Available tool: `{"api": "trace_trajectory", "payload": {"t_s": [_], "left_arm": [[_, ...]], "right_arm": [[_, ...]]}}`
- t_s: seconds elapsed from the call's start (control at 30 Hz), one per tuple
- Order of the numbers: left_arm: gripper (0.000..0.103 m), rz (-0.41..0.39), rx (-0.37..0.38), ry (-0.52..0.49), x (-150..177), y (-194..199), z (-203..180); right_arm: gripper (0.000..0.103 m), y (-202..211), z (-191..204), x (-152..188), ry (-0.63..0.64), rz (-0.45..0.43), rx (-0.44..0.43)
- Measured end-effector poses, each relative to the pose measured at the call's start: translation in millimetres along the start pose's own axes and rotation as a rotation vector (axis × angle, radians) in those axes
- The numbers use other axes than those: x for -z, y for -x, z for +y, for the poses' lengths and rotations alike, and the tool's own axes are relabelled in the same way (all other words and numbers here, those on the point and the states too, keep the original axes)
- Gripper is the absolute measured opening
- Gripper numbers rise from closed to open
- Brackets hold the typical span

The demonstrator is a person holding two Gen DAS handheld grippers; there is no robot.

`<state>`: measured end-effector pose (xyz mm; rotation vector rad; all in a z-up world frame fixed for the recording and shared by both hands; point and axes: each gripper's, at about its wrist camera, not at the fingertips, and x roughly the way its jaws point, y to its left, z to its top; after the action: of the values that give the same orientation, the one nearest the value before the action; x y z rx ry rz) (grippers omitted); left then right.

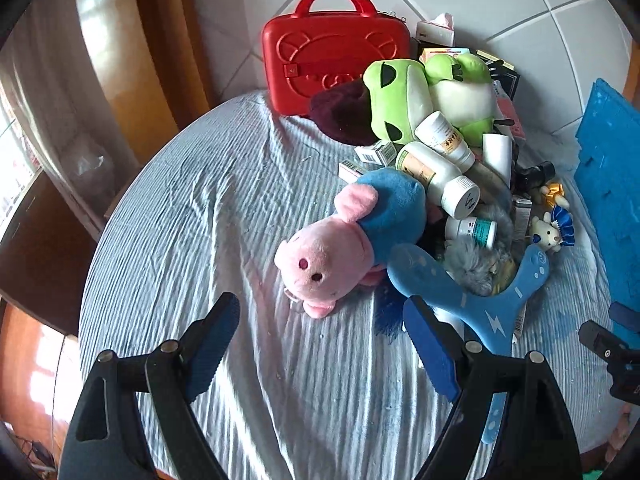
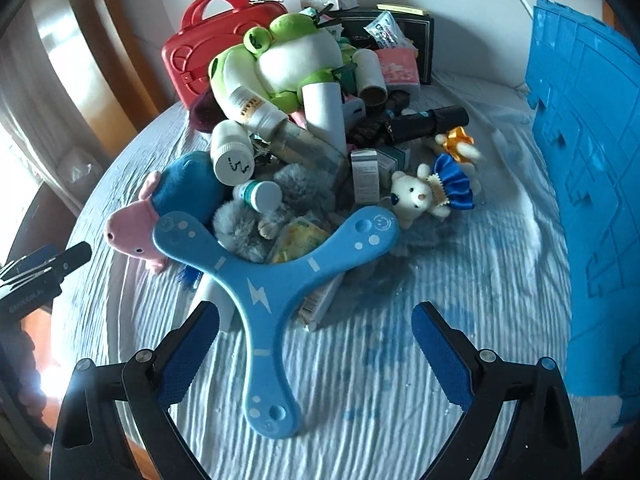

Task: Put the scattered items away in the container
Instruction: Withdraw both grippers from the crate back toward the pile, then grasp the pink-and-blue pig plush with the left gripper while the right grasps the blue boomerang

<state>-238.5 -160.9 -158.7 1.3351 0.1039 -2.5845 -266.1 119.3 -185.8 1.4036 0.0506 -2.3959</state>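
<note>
the scattered items (image 2: 288, 152) are seen heaped on a striped bedsheet (image 1: 192, 240), with a blue three-armed boomerang (image 2: 264, 280) lying at the heap's near edge. a pink pig plush (image 1: 332, 256) is found left of the boomerang, a green frog plush (image 2: 288, 60) behind it, and a blue crate (image 2: 592, 184) well to its right. the left gripper (image 1: 322, 340) is held open over bare sheet just left of the boomerang. the right gripper (image 2: 316, 344) is held open, nothing gripped, the boomerang's near arm lying below its left finger.

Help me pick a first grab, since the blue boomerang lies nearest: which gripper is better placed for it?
Right. The right gripper is open with the boomerang's near arm already between its fingers. The left gripper faces the pink pig plush instead.
</note>
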Motion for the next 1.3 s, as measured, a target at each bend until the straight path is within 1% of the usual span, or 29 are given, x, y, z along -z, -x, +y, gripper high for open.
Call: {"api": "trace_trajectory", "payload": {"t_s": [0.07,0.17,0.27,0.37,0.53,0.6,0.63,0.7,0.77,0.83,0.87,0.9,0.93,0.97,1.0,1.13,1.3], "left_arm": [[0.084,0.012,0.038,-0.058,-9,-17,5],[0.084,0.041,0.097,-0.174,-19,-46,13],[0.084,0.079,0.127,-0.259,-23,-73,18],[0.084,0.118,0.17,-0.301,-28,-93,20],[0.084,0.16,0.22,-0.351,-33,-118,12],[0.084,0.177,0.226,-0.375,-33,-127,6],[0.084,0.185,0.229,-0.388,-32,-131,3],[0.084,0.193,0.205,-0.412,-28,-139,-1],[0.084,0.189,0.193,-0.421,-26,-144,-4],[0.084,0.185,0.197,-0.409,-25,-146,-3],[0.083,0.18,0.201,-0.404,-25,-146,-2],[0.079,0.172,0.204,-0.398,-25,-145,-1],[0.078,0.169,0.206,-0.392,-24,-144,1],[0.073,0.167,0.209,-0.387,-23,-143,2],[0.07,0.16,0.209,-0.385,-23,-141,3],[0.064,0.147,0.213,-0.35,-19,-129,11],[0.062,0.096,0.188,-0.303,-14,-99,25]], "right_arm": [[0.099,-8,7,5,-0.043,0.007,0.036],[0.099,-21,20,14,-0.128,0.022,0.078],[0.099,-35,32,22,-0.19,0.042,0.129],[0.099,-49,40,29,-0.224,0.072,0.147],[0.099,-77,45,33,-0.218,0.127,0.173],[0.091,-88,45,32,-0.221,0.141,0.172],[0.084,-94,44,32,-0.221,0.149,0.171],[0.081,-103,41,31,-0.225,0.161,0.178],[0.08,-109,38,29,-0.23,0.166,0.183],[0.078,-112,37,27,-0.23,0.165,0.186],[0.074,-113,37,26,-0.229,0.166,0.178],[0.071,-113,38,26,-0.227,0.166,0.168],[0.06,-114,39,26,-0.224,0.167,0.16],[0.05,-114,39,26,-0.223,0.171,0.16],[0.044,-115,40,26,-0.224,0.175,0.165],[0.038,-105,42,30,-0.223,0.161,0.191],[0.037,-77,51,31,-0.17,0.111,0.226]]}}
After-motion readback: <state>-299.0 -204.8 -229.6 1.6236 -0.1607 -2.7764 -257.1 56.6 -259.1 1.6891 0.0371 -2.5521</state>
